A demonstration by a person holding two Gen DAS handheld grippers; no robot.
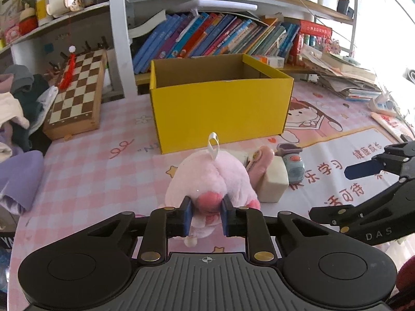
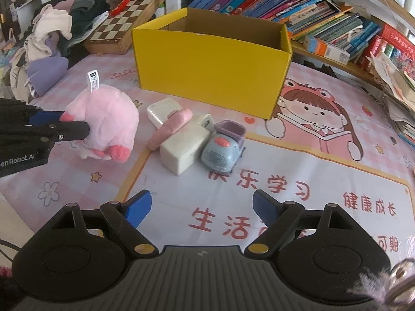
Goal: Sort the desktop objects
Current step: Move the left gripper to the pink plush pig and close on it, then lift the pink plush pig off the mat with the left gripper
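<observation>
A pink plush pig (image 1: 207,178) lies on the desk mat in front of an open yellow box (image 1: 220,103). My left gripper (image 1: 206,216) is shut on the pig's pink foot; in the right wrist view the pig (image 2: 103,119) and the left gripper (image 2: 75,123) are at the left. Beside the pig lie a cream block (image 2: 182,145), a pink case (image 2: 171,128), a white charger (image 2: 162,110) and a blue-grey toy car (image 2: 224,147). My right gripper (image 2: 202,207) is open and empty, above the mat in front of these things. The yellow box (image 2: 207,67) stands behind them.
A folded chessboard (image 1: 75,96) leans at the back left next to a heap of clothes (image 1: 18,108). Books (image 1: 212,36) fill the shelf behind the box. A stack of papers (image 1: 345,77) lies at the back right.
</observation>
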